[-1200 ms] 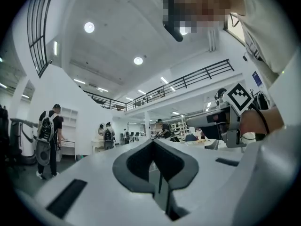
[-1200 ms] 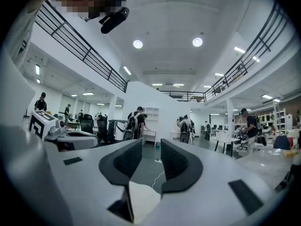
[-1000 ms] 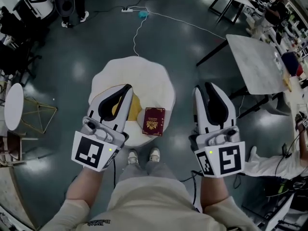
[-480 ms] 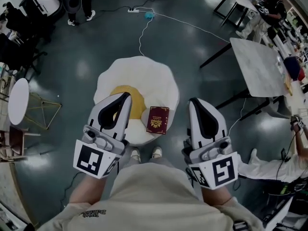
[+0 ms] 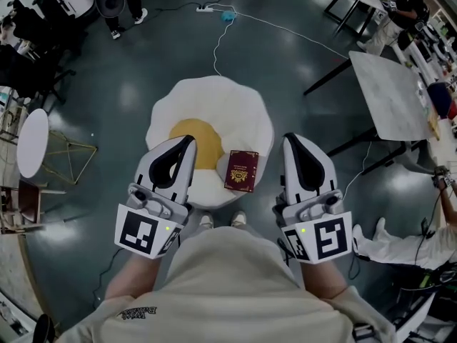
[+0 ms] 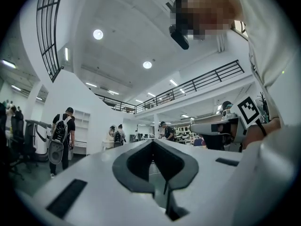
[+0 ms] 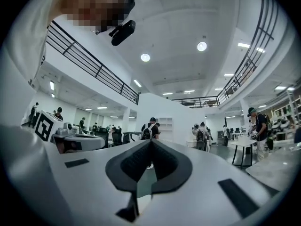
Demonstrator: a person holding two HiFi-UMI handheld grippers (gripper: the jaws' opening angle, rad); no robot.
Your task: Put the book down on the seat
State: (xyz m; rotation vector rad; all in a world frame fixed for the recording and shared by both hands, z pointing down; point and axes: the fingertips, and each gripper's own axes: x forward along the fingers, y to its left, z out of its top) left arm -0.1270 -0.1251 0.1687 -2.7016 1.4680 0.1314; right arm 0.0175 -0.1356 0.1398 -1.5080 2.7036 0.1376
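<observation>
A dark red book [image 5: 241,171] with a gold emblem lies flat on the near right part of the seat [image 5: 214,98], a white floor cushion shaped like a fried egg with a yellow centre [image 5: 196,134]. My left gripper [image 5: 189,140] hovers over the cushion's near left edge, shut and empty. To the right of the book my right gripper [image 5: 291,138] is also shut and empty. Neither touches the book. In the gripper views the left gripper [image 6: 151,141] and the right gripper [image 7: 150,140] point level into the hall with their tips together.
A white table [image 5: 389,95] on black legs stands at the right. At the left are a round white side table [image 5: 32,141] and a gold wire frame [image 5: 68,152]. A cable runs to a power strip [image 5: 207,8] beyond the seat. My shoes [image 5: 207,221] touch the seat's near edge.
Both grippers have drawn in closer to each other and back toward my body. The right gripper's jaws have come together. The book stays flat on the seat.
</observation>
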